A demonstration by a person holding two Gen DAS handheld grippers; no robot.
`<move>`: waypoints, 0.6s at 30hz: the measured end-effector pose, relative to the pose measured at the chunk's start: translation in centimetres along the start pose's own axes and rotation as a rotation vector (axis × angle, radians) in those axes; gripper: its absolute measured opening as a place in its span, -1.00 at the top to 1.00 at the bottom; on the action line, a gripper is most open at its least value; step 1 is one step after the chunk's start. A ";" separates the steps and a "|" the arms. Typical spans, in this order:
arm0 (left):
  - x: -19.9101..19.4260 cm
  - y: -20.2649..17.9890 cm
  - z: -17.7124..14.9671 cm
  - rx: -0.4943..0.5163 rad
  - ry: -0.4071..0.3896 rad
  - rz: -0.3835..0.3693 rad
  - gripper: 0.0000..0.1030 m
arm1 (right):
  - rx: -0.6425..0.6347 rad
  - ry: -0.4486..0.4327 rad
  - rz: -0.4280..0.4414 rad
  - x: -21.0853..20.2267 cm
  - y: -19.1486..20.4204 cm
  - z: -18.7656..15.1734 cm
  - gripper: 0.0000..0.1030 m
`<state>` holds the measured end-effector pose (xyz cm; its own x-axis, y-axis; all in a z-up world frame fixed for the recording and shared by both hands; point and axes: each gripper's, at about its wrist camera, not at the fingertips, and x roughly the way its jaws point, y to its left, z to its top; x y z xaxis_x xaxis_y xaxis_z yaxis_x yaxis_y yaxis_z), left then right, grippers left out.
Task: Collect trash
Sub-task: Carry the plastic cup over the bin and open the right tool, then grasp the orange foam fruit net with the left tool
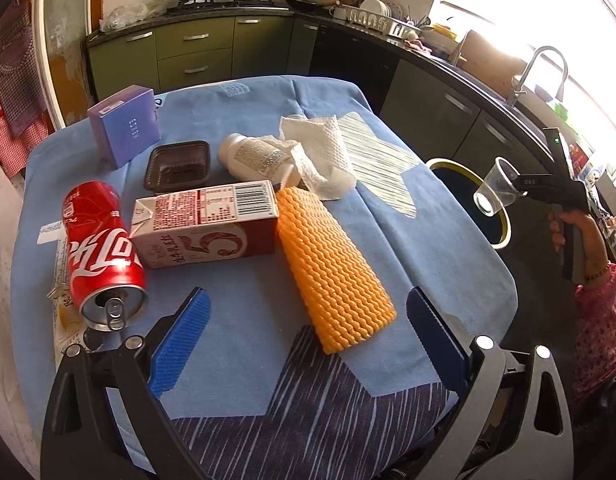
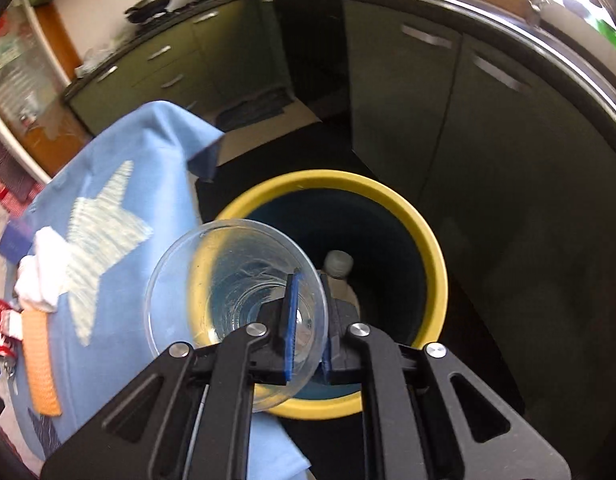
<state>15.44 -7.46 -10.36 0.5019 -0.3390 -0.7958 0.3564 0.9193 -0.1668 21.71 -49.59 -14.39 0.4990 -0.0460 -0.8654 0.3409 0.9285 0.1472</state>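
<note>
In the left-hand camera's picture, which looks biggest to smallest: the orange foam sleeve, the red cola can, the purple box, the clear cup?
1. Orange foam sleeve
2. Red cola can
3. Purple box
4. Clear cup

The can lies nearer the camera than the box, so their order is unsure.

You have a clear plastic cup (image 2: 235, 312), tilted, over the yellow-rimmed bin (image 2: 424, 240); a can (image 1: 101, 252), carton (image 1: 207, 224) and paper towel (image 1: 320, 152) lie on the bench (image 1: 247, 312).
</note>
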 end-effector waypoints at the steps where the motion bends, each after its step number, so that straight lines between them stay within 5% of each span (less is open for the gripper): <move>1: 0.2 -0.2 0.0 0.003 0.005 0.001 -0.88 | 0.034 -0.001 0.004 0.5 -0.9 0.1 0.44; 8: 1.5 -0.8 0.2 0.008 0.043 0.005 -0.88 | 0.094 -0.040 0.055 0.6 -2.0 -1.1 0.36; 18: 5.2 -1.4 0.5 -0.018 0.135 -0.007 -0.88 | 0.020 -0.111 0.104 -2.5 1.0 -5.3 0.19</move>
<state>17.94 -10.59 -13.98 0.3887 -0.3166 -0.8653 0.3443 0.9210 -0.1822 16.56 -46.63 -14.58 0.6171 0.0083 -0.7869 0.2984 0.9228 0.2437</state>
